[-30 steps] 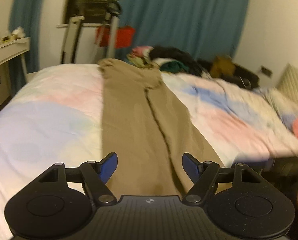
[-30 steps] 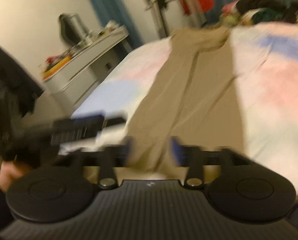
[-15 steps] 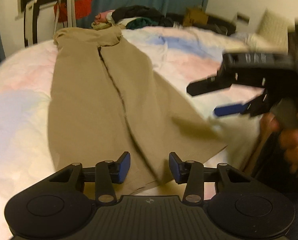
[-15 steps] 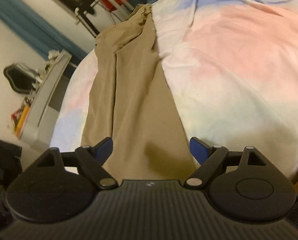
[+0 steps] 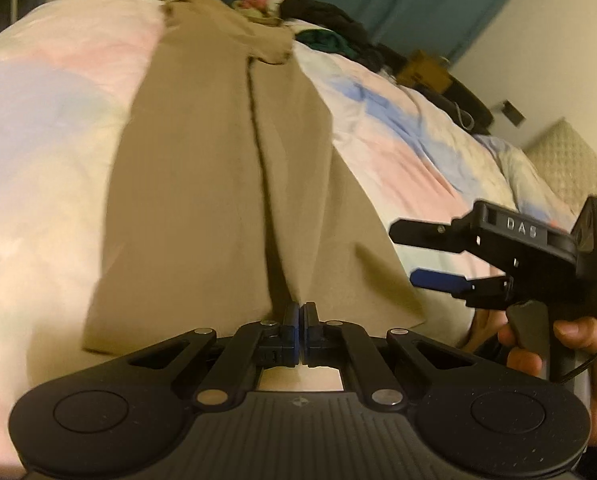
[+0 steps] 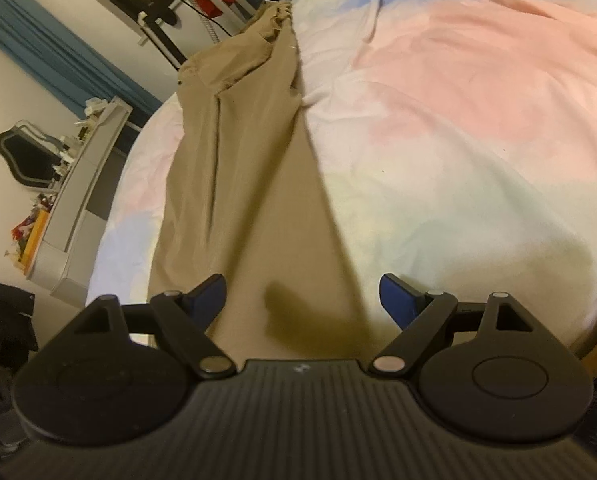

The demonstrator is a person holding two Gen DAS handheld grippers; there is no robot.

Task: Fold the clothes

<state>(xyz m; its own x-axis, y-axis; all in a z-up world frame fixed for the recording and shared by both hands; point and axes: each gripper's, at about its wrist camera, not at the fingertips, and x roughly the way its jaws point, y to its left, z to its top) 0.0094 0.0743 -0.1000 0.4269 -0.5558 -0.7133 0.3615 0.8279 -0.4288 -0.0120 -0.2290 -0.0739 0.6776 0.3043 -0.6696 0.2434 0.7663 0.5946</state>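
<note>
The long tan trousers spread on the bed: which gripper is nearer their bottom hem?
Left. The left gripper is shut at the hem of the tan trousers; the right gripper hovers open above the right leg's hem.

Left claw (image 5: 299,316) pressed closed, right claw (image 6: 302,294) spread wide in a hand (image 5: 554,344)
</note>
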